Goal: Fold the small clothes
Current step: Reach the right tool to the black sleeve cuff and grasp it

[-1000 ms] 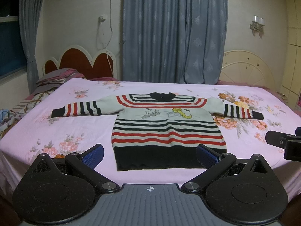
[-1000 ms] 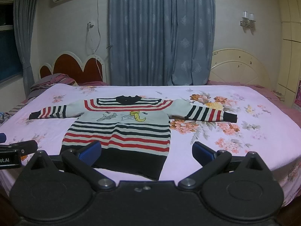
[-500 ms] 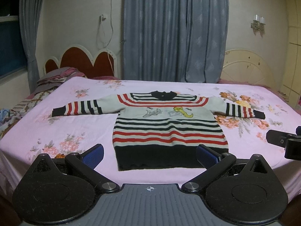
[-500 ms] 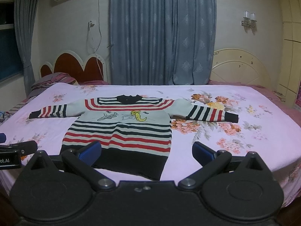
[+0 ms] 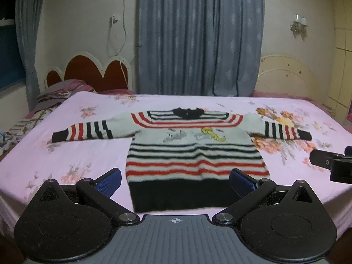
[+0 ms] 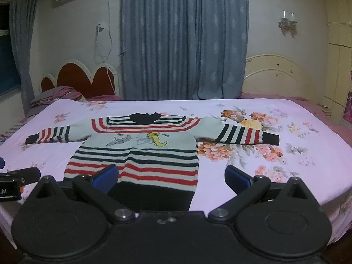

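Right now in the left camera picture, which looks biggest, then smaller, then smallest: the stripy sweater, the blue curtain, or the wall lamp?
1. blue curtain
2. stripy sweater, though it lies nearer the camera, so real size is unsure
3. wall lamp

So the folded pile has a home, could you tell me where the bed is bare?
Bare sheet lies right of the sweater, below its right sleeve; another patch sits under the left sleeve. The middle is taken.
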